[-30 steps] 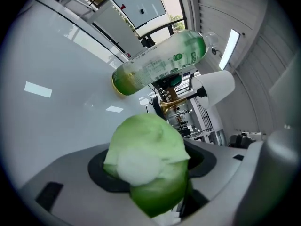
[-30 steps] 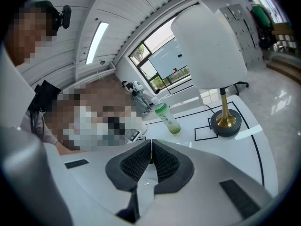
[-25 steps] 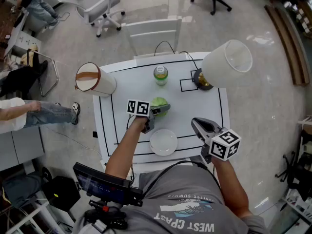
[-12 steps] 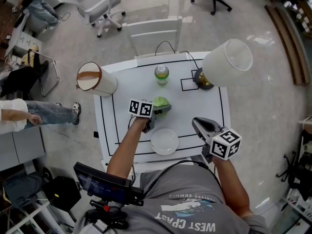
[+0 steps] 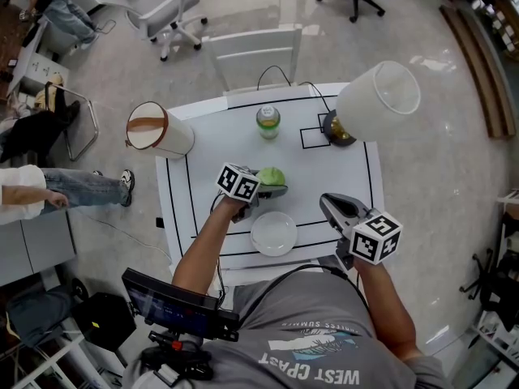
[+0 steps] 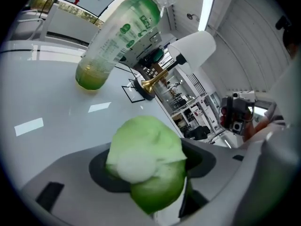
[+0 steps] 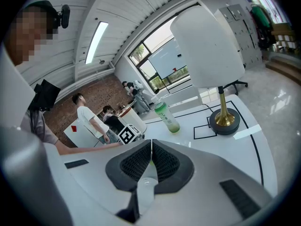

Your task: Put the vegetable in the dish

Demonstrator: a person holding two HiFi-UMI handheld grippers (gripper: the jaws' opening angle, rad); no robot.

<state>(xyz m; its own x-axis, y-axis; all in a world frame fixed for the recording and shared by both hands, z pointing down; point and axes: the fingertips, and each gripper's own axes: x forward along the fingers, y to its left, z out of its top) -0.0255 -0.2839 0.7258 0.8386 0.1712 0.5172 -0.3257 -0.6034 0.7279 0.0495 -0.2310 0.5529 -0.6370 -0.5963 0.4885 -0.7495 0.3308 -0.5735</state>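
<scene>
Between the fingers of my left gripper, closing on its middle, the vegetable looks light, leafy-soft and round; fingers of my right gripper rest together.

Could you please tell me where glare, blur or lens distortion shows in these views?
Head view: sharp, edges mildly bent, glare on the glossy floor. Left gripper view: strong fisheye leans the bottle; the vegetable near the lens is soft; lights reflect off the table. Right gripper view: fisheye, dark corners; the lamp shade looks nearly washed out.
</scene>
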